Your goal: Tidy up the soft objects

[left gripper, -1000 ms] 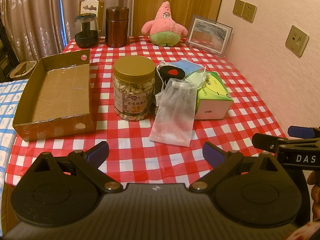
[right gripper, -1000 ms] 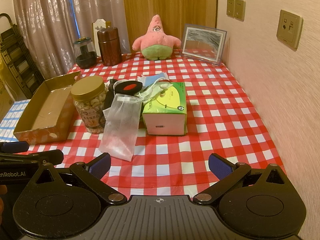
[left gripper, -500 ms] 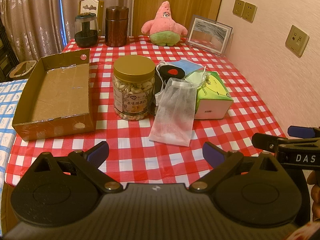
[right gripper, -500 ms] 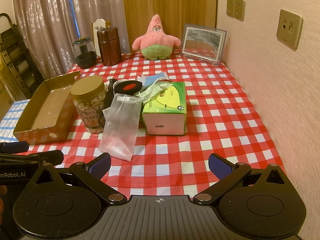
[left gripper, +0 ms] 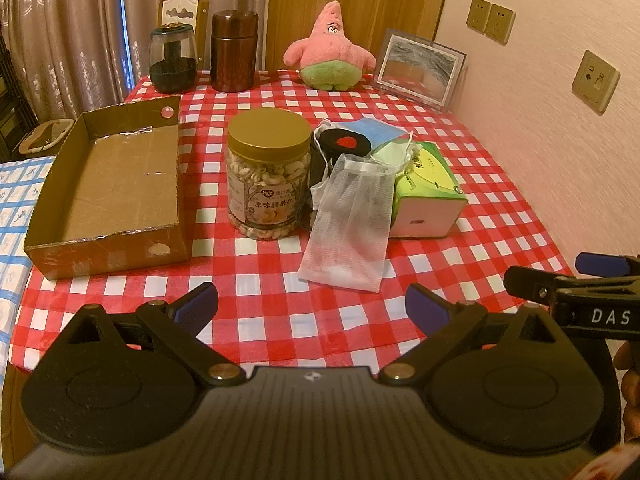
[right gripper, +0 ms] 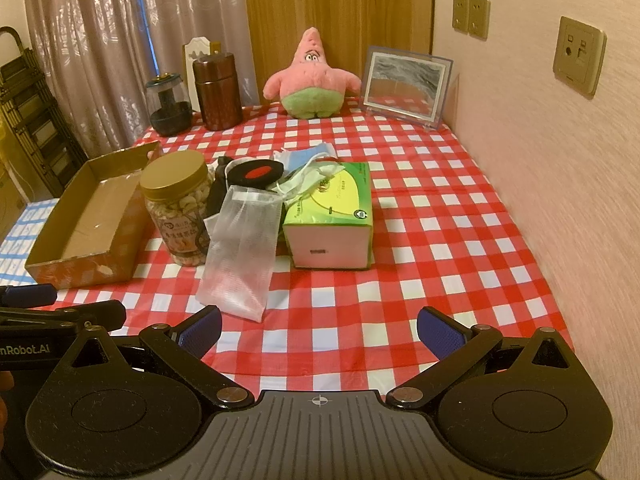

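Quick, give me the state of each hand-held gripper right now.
Left hand-held gripper: open, holding nothing.
Right hand-held gripper: open, holding nothing.

My table has a red checked cloth. Cardboard box sits by its left edge, nut jar, mesh bag and tissue box mid-table, pink plush and picture frame along the far edge.

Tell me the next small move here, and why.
Probably ease the open left gripper forward and down onto the white mesh pouch: it is the nearest soft item, lying ahead between its fingers, and the cardboard box to the left holds nothing. The right gripper is open too.
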A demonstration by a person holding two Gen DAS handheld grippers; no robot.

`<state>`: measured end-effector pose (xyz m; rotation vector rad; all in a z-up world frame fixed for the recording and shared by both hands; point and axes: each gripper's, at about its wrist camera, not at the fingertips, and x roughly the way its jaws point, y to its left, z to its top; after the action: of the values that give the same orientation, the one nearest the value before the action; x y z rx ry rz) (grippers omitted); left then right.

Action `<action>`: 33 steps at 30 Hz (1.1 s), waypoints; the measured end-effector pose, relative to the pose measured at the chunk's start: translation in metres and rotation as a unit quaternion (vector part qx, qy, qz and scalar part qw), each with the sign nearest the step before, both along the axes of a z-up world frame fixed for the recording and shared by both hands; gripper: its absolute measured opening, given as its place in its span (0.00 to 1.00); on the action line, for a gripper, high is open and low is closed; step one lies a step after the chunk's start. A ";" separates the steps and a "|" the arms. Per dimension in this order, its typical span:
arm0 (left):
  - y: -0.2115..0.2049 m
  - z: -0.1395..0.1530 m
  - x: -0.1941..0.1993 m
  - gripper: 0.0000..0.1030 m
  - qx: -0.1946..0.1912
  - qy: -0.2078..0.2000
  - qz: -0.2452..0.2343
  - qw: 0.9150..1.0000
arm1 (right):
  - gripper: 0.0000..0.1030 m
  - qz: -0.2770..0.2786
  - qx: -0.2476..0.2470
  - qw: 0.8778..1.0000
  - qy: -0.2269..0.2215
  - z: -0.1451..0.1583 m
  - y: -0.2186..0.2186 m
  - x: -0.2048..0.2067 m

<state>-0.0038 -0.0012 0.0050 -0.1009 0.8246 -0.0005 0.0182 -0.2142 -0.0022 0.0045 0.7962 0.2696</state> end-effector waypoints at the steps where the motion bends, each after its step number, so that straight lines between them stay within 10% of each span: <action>1: 0.000 0.000 0.000 0.96 0.000 0.001 0.000 1.000 | 1.00 0.000 0.000 1.000 0.000 0.000 0.000 0.000; 33: 0.068 -0.033 0.082 0.96 -0.038 0.009 0.008 0.999 | 1.00 0.021 0.032 0.999 0.000 -0.076 0.076 0.073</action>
<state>0.0779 0.0664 -0.0283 -0.1804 0.8424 -0.0158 0.0911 -0.1378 -0.0783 0.0487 0.7886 0.3342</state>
